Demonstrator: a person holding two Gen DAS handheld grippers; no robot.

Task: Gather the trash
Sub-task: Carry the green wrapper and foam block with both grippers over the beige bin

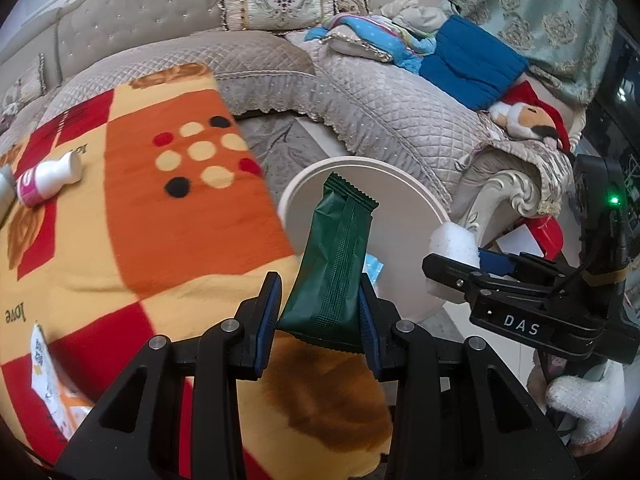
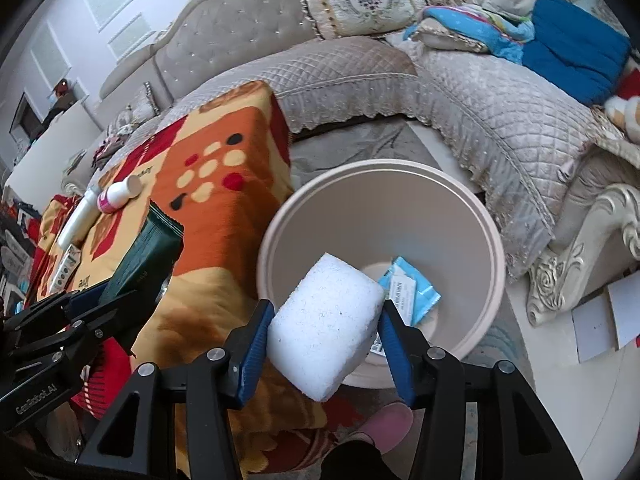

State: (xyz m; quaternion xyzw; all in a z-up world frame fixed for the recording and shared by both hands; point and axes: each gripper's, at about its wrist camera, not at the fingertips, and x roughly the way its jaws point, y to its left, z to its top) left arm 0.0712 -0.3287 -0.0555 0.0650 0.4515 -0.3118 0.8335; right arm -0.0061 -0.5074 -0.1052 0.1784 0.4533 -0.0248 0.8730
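A dark green snack wrapper (image 1: pixel 340 240) stands up between the blue pads of my left gripper (image 1: pixel 320 284), which is shut on its lower part. The wrapper's top leans over the near rim of a round beige bin (image 1: pixel 360 160). My right gripper (image 2: pixel 326 312) is shut on a white foam block (image 2: pixel 324 320), held over the near edge of the bin (image 2: pixel 492 248). A light blue packet (image 2: pixel 412 292) lies on the bin's bottom. Each view shows the other gripper: the right gripper (image 1: pixel 456 264) with its foam block (image 1: pixel 454 240), and the left gripper (image 2: pixel 120 292) with the wrapper (image 2: pixel 148 248).
A table under an orange, red and yellow blanket (image 1: pixel 160 220) carries a small white-and-pink bottle (image 1: pixel 48 182), a white tube (image 2: pixel 78 216) and an orange-and-white packet (image 1: pixel 44 368). A quilted grey sofa (image 1: pixel 380 100) curves behind the bin. A pink slipper (image 2: pixel 384 424) is on the floor.
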